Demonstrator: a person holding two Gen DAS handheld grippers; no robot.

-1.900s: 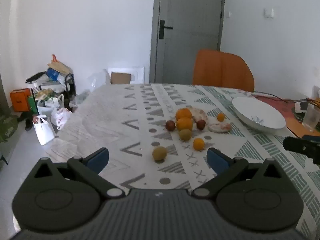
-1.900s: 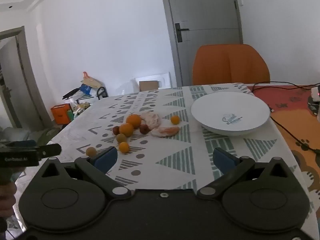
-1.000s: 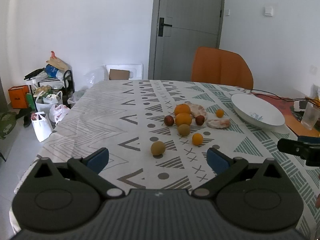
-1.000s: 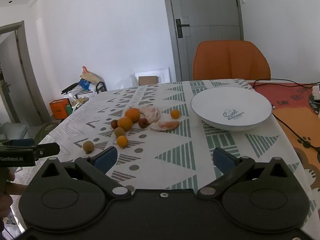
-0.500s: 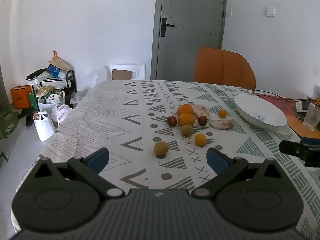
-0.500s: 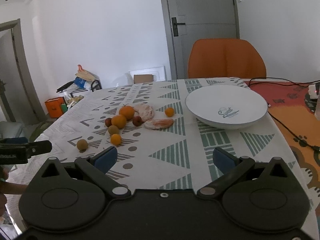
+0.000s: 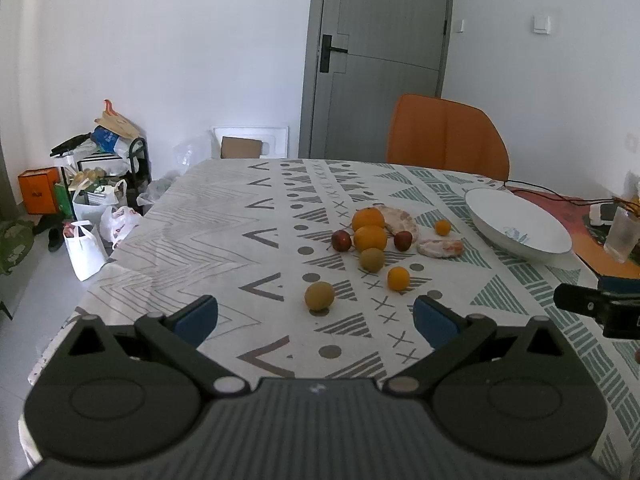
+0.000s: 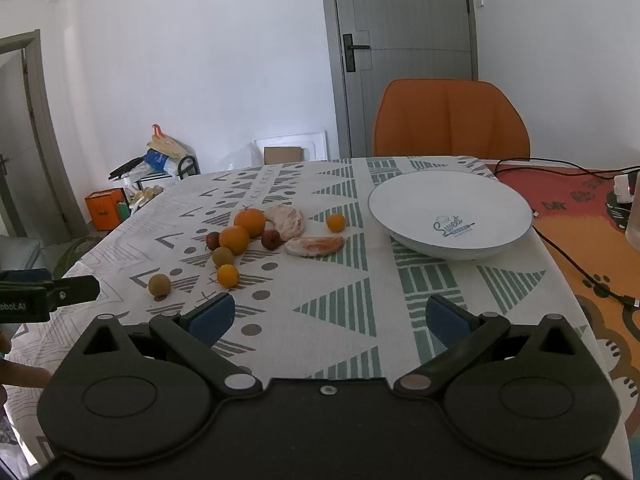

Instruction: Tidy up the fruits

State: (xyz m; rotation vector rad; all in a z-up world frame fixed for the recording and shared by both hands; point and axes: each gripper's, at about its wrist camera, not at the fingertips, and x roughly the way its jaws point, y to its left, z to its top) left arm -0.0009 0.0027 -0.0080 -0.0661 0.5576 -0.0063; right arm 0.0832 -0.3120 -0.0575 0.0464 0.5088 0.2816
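Several fruits lie in a loose cluster on the patterned tablecloth: two large oranges [image 7: 370, 237] [image 8: 234, 239], two small oranges [image 7: 398, 278], two dark red fruits [image 7: 341, 240], two brownish round fruits [image 7: 319, 296] [image 8: 159, 284] and two peeled citrus pieces [image 8: 315, 246]. An empty white bowl [image 7: 516, 230] [image 8: 450, 212] stands to their right. My left gripper [image 7: 316, 318] is open, just short of the nearest brownish fruit. My right gripper [image 8: 328, 316] is open, above the cloth in front of the bowl and cluster.
An orange chair [image 8: 450, 118] stands at the table's far side. Cables [image 8: 568, 256] and an orange mat [image 8: 592, 220] lie right of the bowl, with a glass [image 7: 622, 236] beyond. Bags and clutter [image 7: 92, 200] sit on the floor at left.
Both grippers have drifted slightly, shifting the view of the fruits and bowl. Both stay open and empty. No fruit has moved.
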